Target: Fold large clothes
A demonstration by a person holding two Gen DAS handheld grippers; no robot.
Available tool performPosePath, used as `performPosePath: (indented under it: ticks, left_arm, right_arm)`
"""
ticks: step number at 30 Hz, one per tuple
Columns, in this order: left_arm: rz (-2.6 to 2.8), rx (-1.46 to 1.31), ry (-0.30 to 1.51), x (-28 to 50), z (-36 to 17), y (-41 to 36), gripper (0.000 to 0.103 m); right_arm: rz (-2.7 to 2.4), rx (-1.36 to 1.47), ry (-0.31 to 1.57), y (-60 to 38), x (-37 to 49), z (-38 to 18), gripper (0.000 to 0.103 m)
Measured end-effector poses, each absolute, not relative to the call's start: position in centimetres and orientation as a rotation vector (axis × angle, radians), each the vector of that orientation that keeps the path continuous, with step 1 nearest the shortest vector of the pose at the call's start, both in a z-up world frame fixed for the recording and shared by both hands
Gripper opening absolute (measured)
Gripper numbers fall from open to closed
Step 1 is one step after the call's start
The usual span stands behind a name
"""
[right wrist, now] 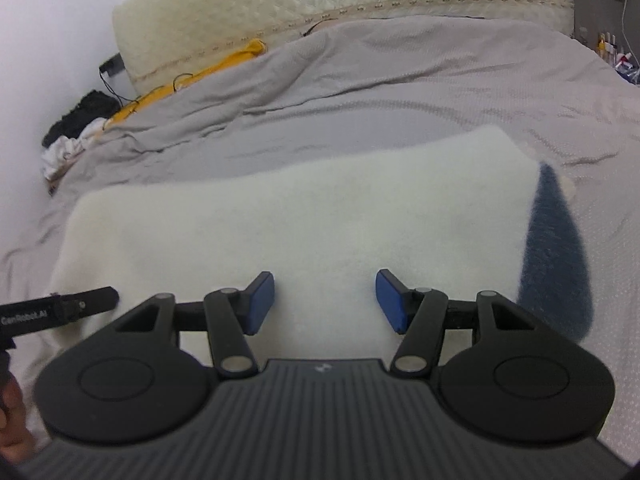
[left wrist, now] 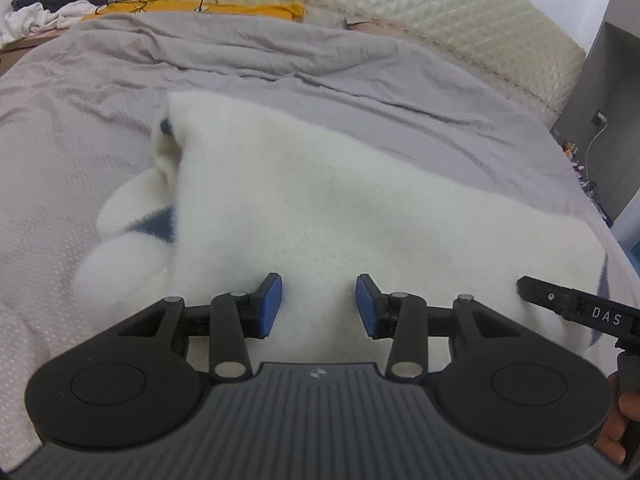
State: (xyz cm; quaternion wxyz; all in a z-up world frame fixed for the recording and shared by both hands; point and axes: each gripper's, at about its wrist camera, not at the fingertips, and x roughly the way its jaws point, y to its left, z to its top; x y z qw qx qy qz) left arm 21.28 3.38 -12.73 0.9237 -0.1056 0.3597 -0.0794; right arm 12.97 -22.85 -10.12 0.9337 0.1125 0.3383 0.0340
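So I've got this big fluffy white sweater (left wrist: pixel 340 208) lying on the bed (left wrist: pixel 80 128), spread over the grey cover toward the near edge and already doubled over into a fat rectangle. There's a dark blue patch (right wrist: pixel 556 248) showing at the end nearer the right edge of the bed, and what looks like a sleeve (left wrist: pixel 132 216) bunched up and poking out at the other end, with a bit of blue in it too.

Left gripper (left wrist: pixel 319 306) is hovering over the near part of the sweater, jaws spread, nothing between them. Right gripper (right wrist: pixel 325 302) is the same deal: jaws spread a bit wider, nothing pinched. Each one's tip shows up at the edge of the other camera, so they sit side by side over the same stretch of knit.

My read on how this handles: it's thick, fuzzy and totally floppy. Light enough to lift, but bulky, and the layers will probably slide on each other if I only grab the top one. No fragility worries, though the fuzz could snag. I'd bite deep along the near edge, one gripper toward each corner, and make sure I catch every layer, not just fluff. That loose sleeve wants tucking in first, I reckon, or the next fold comes out lumpy. The wrinkled cover underneath might drag along too, so lift before moving.
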Motion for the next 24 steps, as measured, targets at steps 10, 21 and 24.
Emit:
performPosePath:
  ticks: [10,21,24]
  left_arm:
    - [-0.158,-0.202,0.730,21.6,-12.4,3.1,0.048]
    - [-0.180,-0.260,0.701,18.1,-10.7,3.4,0.063]
    - [-0.206,-0.297,0.690,16.7,-10.2,3.4,0.069]
  right_arm:
    - [0.058,0.272,0.671,-22.8,13.0,-10.3,0.066]
    - [0.126,0.624,0.735,-23.9,8.2,-9.6,0.090]
    - [0.129,0.770,0.790,-24.6,7.8,-11.2,0.090]
